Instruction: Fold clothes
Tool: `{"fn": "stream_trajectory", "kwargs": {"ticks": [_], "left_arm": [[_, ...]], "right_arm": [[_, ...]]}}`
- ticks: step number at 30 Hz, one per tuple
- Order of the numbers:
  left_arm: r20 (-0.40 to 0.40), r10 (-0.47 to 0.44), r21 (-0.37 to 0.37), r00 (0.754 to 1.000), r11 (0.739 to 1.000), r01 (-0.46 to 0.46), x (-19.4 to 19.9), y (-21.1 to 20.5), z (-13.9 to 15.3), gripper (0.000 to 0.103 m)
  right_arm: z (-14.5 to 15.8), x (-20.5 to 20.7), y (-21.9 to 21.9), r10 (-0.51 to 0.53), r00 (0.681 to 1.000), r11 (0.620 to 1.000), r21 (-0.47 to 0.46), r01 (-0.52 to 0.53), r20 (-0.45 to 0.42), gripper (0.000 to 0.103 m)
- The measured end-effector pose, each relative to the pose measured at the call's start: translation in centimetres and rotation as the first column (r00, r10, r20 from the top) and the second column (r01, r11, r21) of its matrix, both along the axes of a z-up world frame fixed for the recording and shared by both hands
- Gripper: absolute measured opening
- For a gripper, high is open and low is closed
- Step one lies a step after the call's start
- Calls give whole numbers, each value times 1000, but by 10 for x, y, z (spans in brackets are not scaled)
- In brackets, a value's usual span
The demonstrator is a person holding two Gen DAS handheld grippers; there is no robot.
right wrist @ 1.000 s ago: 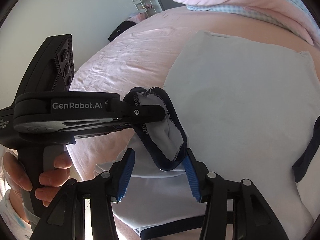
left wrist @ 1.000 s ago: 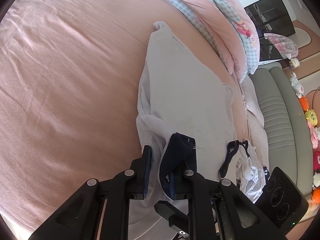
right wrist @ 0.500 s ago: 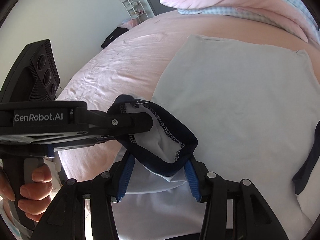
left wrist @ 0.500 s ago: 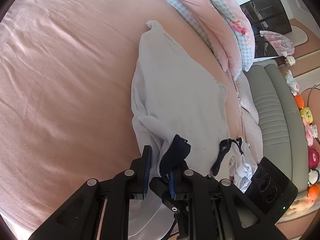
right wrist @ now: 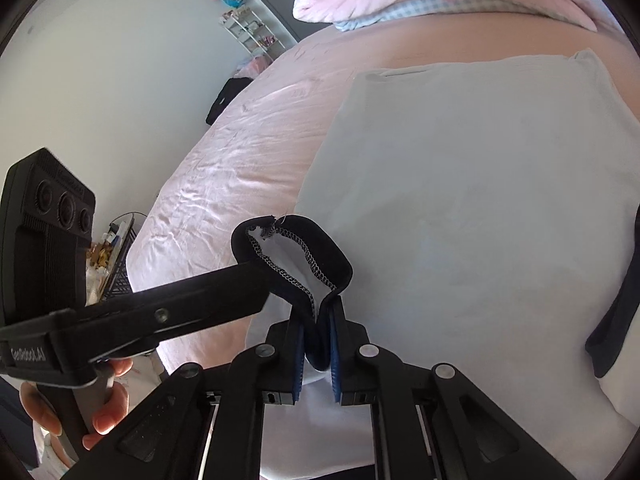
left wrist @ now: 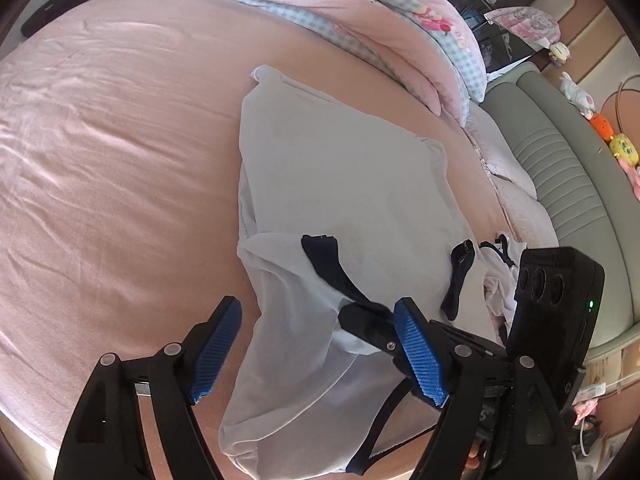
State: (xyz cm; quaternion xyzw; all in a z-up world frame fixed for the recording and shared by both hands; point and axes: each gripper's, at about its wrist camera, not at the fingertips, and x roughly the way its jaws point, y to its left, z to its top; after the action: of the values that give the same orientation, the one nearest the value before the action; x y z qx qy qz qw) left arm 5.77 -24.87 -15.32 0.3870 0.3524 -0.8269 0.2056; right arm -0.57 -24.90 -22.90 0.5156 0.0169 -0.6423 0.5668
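A white T-shirt (left wrist: 340, 184) with navy trim lies spread on the pink bed (left wrist: 120, 160). Its near sleeve is lifted off the sheet, and my right gripper (right wrist: 318, 332) is shut on that sleeve's navy cuff (right wrist: 296, 248). In the left wrist view the cuff (left wrist: 324, 256) runs down to the right gripper's black fingertips (left wrist: 362, 318). My left gripper (left wrist: 316, 340) is open above the sleeve, blue pads wide apart, holding nothing. Its black finger (right wrist: 180, 304) reaches in beside the cuff. The other navy cuff (left wrist: 458, 280) lies flat on the right.
A pink and blue checked quilt (left wrist: 380, 12) is piled at the far side of the bed. A grey-green padded bench (left wrist: 568, 168) with plush toys (left wrist: 620, 144) runs along the right. A hand (right wrist: 108, 412) grips the left tool. A wire shelf (right wrist: 252, 36) stands by the wall.
My left gripper has opened and let go of the navy cuff. My right gripper, open around the cuff before, has shut on it.
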Motion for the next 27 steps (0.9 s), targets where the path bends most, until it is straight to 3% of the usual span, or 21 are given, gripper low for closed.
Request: {"fn": "stream_trajectory", "kwargs": {"ticks": [5, 9, 12, 21, 25, 27], "left_arm": [[65, -23, -224, 998, 974, 37, 8, 26, 5, 78], [130, -57, -294, 990, 951, 94, 8, 38, -10, 78], [155, -81, -320, 985, 939, 128, 7, 44, -22, 78], [223, -104, -304, 969, 937, 170, 12, 52, -49, 78], [192, -86, -324, 978, 935, 146, 21, 54, -47, 74], [187, -70, -362, 980, 922, 134, 23, 57, -44, 67]], "right_arm": [[-7, -19, 5, -59, 991, 998, -18, 62, 119, 8], [-11, -21, 9, -67, 993, 998, 19, 66, 101, 8], [-13, -23, 9, -80, 992, 997, 30, 77, 101, 8], [-19, -31, 12, -124, 986, 991, 62, 117, 115, 8], [-24, -33, 18, -140, 973, 989, 70, 129, 182, 9], [-25, -34, 24, -146, 961, 989, 64, 134, 236, 10]]}}
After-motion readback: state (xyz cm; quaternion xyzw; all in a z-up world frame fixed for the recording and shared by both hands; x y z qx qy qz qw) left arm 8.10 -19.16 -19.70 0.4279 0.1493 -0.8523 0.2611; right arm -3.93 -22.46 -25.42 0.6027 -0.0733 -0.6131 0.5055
